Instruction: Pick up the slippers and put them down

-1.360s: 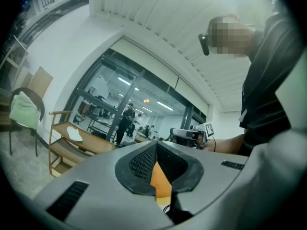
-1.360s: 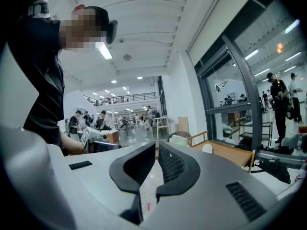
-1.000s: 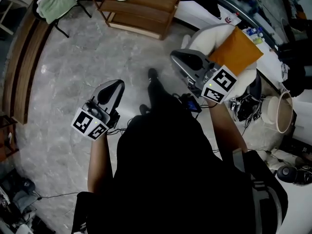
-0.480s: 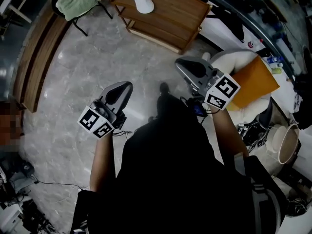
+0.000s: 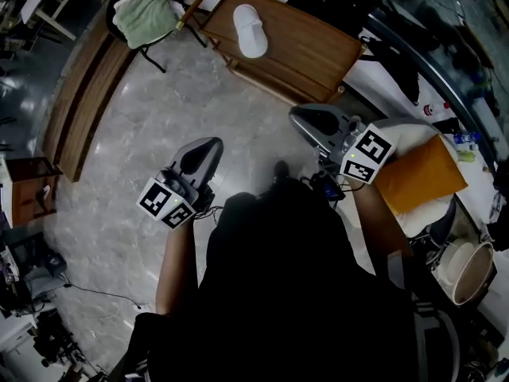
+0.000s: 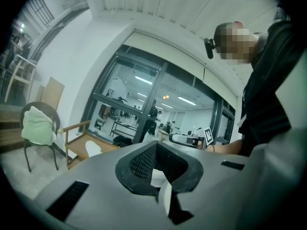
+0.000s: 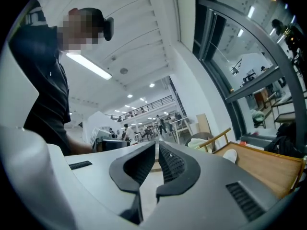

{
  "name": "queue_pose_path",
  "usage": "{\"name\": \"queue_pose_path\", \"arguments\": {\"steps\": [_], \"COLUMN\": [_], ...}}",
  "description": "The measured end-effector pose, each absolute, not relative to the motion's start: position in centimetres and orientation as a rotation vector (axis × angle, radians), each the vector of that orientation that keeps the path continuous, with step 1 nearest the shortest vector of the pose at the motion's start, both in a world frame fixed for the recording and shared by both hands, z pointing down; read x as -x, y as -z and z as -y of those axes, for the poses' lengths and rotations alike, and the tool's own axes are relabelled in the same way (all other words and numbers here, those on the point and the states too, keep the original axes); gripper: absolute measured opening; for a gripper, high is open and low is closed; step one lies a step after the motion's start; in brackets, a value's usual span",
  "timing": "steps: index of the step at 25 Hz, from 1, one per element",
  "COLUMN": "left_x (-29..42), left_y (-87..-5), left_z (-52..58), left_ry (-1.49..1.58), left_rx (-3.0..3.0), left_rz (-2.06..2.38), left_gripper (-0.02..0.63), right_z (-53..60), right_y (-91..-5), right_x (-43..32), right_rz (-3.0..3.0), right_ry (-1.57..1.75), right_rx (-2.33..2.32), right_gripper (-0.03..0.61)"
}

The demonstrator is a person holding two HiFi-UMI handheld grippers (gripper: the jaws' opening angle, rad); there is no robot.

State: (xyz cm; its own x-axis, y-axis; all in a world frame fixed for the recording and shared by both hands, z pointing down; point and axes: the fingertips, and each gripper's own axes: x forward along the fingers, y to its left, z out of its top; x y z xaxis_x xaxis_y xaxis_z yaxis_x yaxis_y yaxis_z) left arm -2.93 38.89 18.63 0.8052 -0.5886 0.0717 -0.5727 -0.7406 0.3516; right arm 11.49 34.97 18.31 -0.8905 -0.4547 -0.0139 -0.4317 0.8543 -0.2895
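One white slipper (image 5: 253, 32) lies on a low wooden table (image 5: 318, 50) ahead of me; it also shows as the slipper (image 6: 93, 148) in the left gripper view and the slipper (image 7: 230, 155) in the right gripper view. My left gripper (image 5: 208, 144) is held level over the marble floor, well short of the table, its jaws shut and empty (image 6: 155, 143). My right gripper (image 5: 301, 114) is level too, nearer the table's front corner, shut with nothing between its pads (image 7: 157, 143). No second slipper is in view.
A chair with a green towel (image 5: 143, 10) stands left of the table. A long wooden bench (image 5: 79, 94) runs along the left. An orange cushion (image 5: 421, 173) on a white seat and a round basket (image 5: 465, 269) are at my right. Cables lie on the floor (image 5: 95, 293).
I have walked toward the wooden table: it and the slipper have come nearer and further into the head view. Both grippers travelled with me and stayed shut and empty.
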Motion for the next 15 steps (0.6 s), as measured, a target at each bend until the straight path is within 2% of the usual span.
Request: {"name": "queue_pose_path", "arguments": {"steps": [9, 15], "left_x": [3.3, 2.8], "left_y": [-17.6, -19.7], "left_z": [-33.7, -28.7], "left_ry": [0.025, 0.016], "left_rx": [-2.652, -2.661], "left_rz": [0.87, 0.793], "left_gripper": [0.011, 0.011], "right_z": [-30.4, -26.5], "right_y": [-19.0, -20.5], "right_x": [-11.1, -10.9], "right_rz": [-2.872, -2.857], "right_ry": [0.537, 0.595], "right_rx": [0.655, 0.71], "right_gripper": [0.032, 0.032]}}
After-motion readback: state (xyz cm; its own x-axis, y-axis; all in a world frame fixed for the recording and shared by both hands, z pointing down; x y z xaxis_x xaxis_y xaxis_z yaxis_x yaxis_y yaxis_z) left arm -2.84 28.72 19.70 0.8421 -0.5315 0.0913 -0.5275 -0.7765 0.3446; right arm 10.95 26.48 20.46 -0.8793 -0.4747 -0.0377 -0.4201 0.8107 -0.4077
